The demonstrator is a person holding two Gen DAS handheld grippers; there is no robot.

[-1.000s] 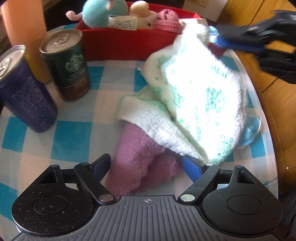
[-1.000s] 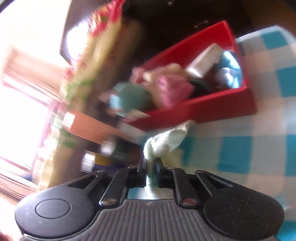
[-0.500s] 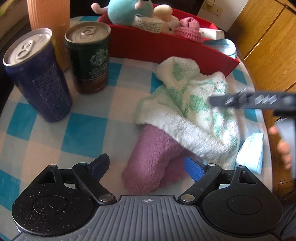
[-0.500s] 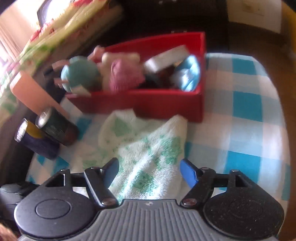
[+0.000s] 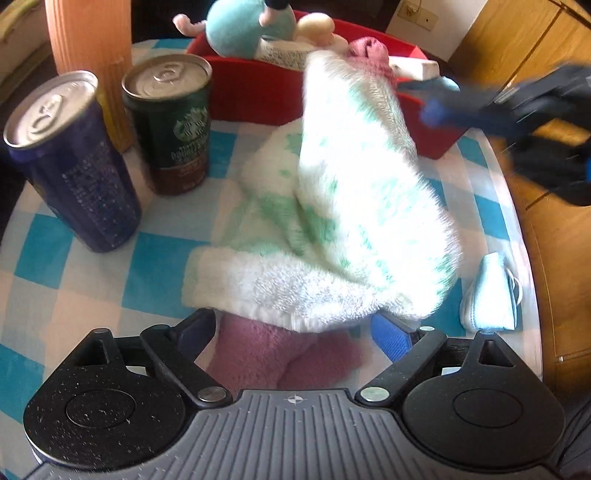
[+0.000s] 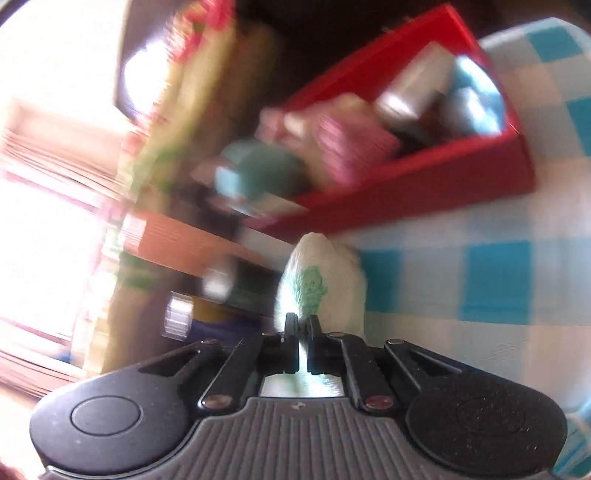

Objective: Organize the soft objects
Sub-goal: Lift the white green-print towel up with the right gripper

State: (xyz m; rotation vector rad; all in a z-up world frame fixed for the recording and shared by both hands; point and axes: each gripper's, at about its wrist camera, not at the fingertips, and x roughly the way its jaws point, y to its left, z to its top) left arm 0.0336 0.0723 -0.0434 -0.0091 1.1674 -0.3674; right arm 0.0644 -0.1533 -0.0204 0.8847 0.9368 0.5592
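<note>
Compared with half a second earlier, when the right gripper [image 6: 302,341] stood spread above a flat towel, its jaws are now clenched on one corner of the white-and-green towel [image 5: 343,206], and that corner is raised toward the red bin [image 5: 255,92] at the table's far edge. Motion blur smears most of the right wrist view (detail inside the bin is therefore uncertain).

Progress: the bin already holds a teal plush toy [image 5: 243,26], a pink knitted item [image 5: 369,53] and a few other pieces. Judged from this, the task is partly done; the towel is only half lifted, its lower fold resting on the checked tablecloth [image 5: 162,273] near the middle of the table, draped over a pink fluffy cloth [image 5: 266,354]. A pale blue face mask [image 5: 487,291] lies near the right edge. These three seem left to put away.

Pose: the left gripper [image 5: 295,332] hovers low at the table's near edge, jaws spread wide on either side of the pink fluffy cloth, grasping nothing. The right gripper reaches in from the right side, tilted.

Two drink cans [image 5: 166,125] stand by the left edge.
</note>
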